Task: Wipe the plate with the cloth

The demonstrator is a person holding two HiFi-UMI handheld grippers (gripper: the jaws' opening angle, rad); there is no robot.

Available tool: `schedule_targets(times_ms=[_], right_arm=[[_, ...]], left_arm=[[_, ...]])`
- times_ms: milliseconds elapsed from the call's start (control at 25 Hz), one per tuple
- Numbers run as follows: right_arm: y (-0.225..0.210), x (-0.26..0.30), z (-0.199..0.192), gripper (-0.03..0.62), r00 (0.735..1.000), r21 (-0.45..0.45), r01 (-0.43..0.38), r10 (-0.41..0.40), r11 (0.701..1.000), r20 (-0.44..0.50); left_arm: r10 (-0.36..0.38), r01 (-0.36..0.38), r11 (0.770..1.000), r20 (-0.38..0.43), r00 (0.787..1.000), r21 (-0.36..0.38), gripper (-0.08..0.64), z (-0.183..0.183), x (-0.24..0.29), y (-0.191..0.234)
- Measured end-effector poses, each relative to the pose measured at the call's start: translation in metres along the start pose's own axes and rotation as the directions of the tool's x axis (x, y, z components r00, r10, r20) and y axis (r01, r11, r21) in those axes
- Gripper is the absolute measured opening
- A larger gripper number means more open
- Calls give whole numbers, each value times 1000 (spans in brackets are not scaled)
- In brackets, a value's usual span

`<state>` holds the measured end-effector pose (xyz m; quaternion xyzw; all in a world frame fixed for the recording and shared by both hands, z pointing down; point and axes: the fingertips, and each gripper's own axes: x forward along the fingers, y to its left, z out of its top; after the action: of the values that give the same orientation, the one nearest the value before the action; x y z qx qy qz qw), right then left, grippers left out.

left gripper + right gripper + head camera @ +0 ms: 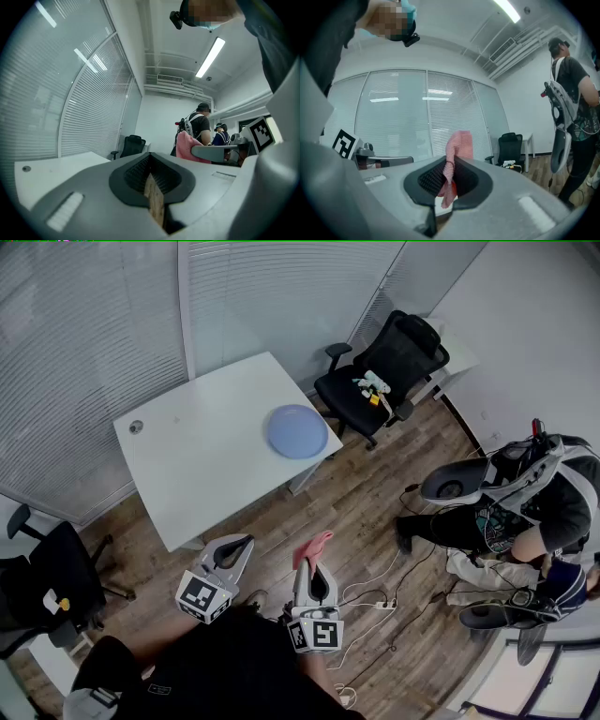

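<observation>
A blue plate (pixel 297 431) lies on the white table (pixel 206 460) near its right edge. My right gripper (pixel 312 570) is shut on a pink cloth (pixel 313 547), which sticks up out of its jaws; the cloth (pixel 458 149) shows the same way in the right gripper view. My left gripper (pixel 236 549) is shut with nothing in it, just off the table's near edge. Both grippers are held level, short of the table and well apart from the plate. From the left gripper view the pink cloth (pixel 191 147) appears to the right.
A black office chair (pixel 384 376) with small items on its seat stands right of the table. Another black chair (pixel 47 582) is at the left. A person (pixel 525 521) stands at the right, with cables (pixel 375 601) on the wooden floor. Blinds cover the far windows.
</observation>
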<state>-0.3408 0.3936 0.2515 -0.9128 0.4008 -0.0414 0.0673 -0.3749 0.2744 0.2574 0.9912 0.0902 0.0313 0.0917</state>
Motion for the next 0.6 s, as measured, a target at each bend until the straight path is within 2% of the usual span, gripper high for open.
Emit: schedule_targets(times_ms=[280, 600], right_arm=[[0, -5, -6, 21, 1000, 5, -9, 9, 1000, 6], [-10, -8, 4, 23, 1000, 30, -10, 10, 999, 27]], left_arm=[[1, -1, 1000, 1, 1000, 11, 2, -8, -3, -1], [18, -18, 1000, -12, 1000, 17, 2, -10, 1, -9]])
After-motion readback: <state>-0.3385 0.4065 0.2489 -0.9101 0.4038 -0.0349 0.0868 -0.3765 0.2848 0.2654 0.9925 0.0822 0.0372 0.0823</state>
